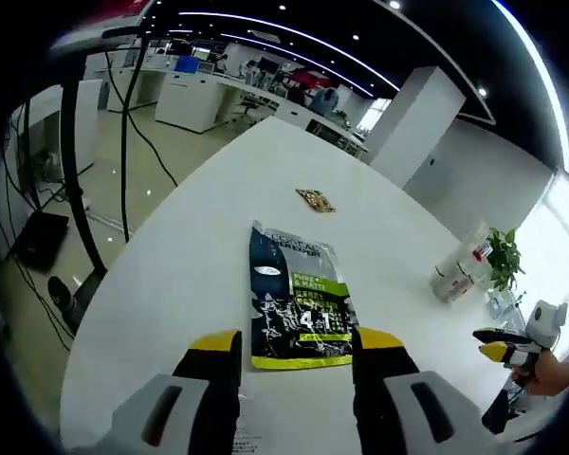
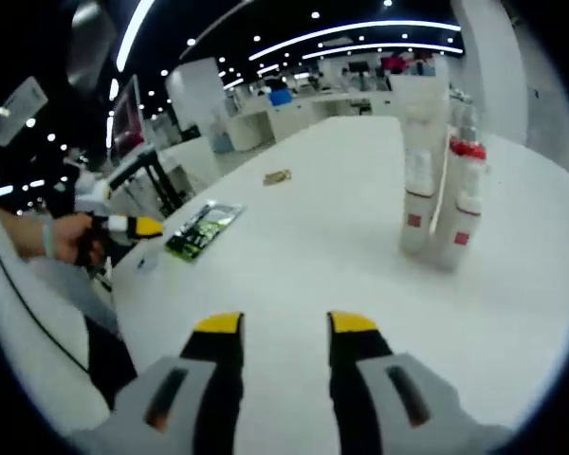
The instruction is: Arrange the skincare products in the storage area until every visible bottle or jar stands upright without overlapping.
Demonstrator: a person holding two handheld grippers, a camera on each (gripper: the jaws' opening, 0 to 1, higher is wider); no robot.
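On the broad white oval table (image 1: 209,237), as my left gripper view has it, a flat dark sachet with a lime-green and white printed label (image 1: 297,299) lies face up just ahead of my left tool (image 1: 296,353), whose two yellow-tipped grey jaws stand wide apart with nothing between them; the sachet's near edge sits in the gap between the tips, and I cannot tell whether either tip touches it. Farther along the table lies a small flat brownish packet (image 1: 315,200), well apart from the sachet. Off to the right of that view, near the table's far edge, stand two white plastic skincare bottles with red markings (image 1: 458,268), upright and close together, and beside them a small green leafy plant (image 1: 504,258). My right tool (image 1: 498,343) comes into that view at the lower right, held by a hand (image 1: 548,373), its yellow tips slightly parted and holding nothing. From my right gripper view, the right tool (image 2: 281,324) hovers over bare table (image 2: 341,256) with its jaws open and nothing in them. The two white bottles (image 2: 441,180) stand upright ahead and to the right, side by side and either touching or nearly so. The sachet (image 2: 202,228) lies flat well to their left near the table's edge, with the left tool (image 2: 137,227) just beside it in a hand (image 2: 64,239), and the brownish packet (image 2: 277,176) lies beyond.
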